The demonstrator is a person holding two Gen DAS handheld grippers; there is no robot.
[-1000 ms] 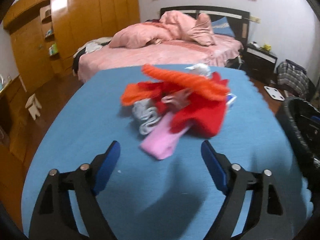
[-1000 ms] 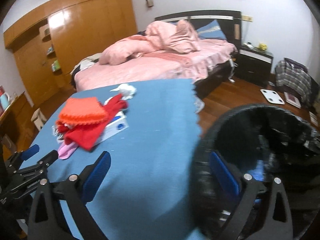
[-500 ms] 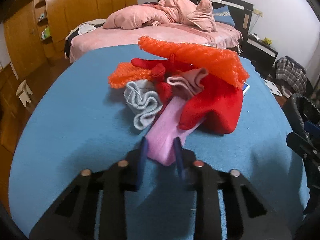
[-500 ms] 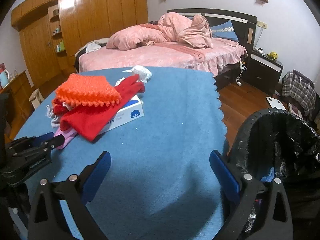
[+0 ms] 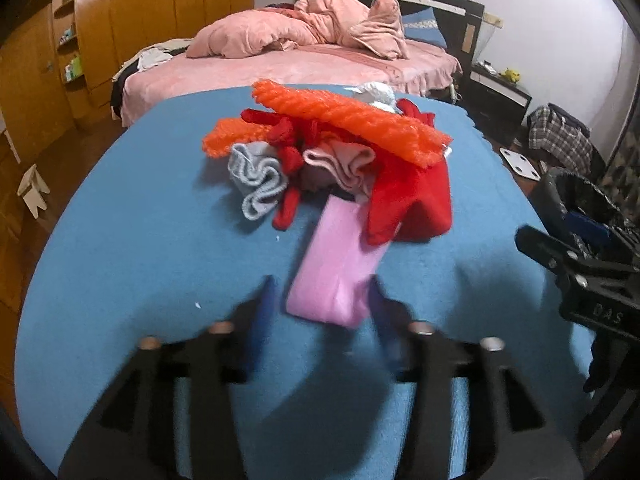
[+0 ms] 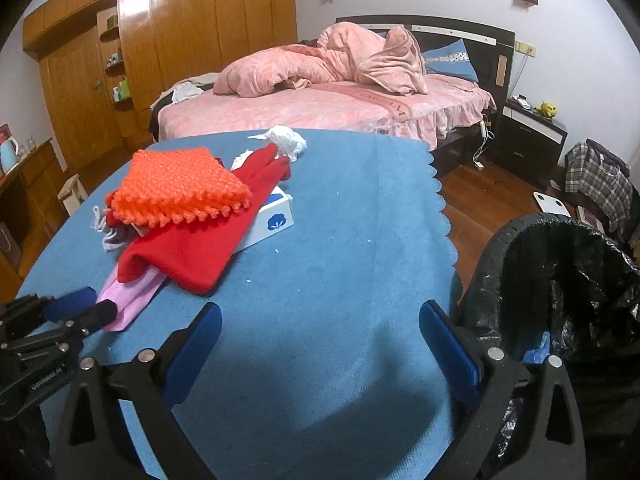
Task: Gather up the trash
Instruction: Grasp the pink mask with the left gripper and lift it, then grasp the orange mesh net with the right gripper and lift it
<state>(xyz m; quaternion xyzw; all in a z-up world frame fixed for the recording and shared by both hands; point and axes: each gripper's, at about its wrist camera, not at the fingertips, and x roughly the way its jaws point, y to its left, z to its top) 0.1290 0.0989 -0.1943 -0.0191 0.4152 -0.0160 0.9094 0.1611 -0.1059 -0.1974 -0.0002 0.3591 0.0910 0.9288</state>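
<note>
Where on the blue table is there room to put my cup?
Bare blue table lies between the red glove and the scalloped edge beside the bin. The far-left pile around the orange mesh is crowded.

I see a bed (image 6: 332,108) w/ pink sheets & a rumpled pink duvet (image 6: 320,64) behind the blue-covered table (image 6: 340,240). Wooden wardrobe (image 6: 180,40) fills the left wall. Dark nightstand (image 6: 532,140) sits right of the bed, sm. yellow toy (image 6: 547,108) on top. White scale (image 6: 554,202) lies on the wood floor near a plaid bag (image 6: 596,180). White stool (image 5: 34,190) at far left.
</note>
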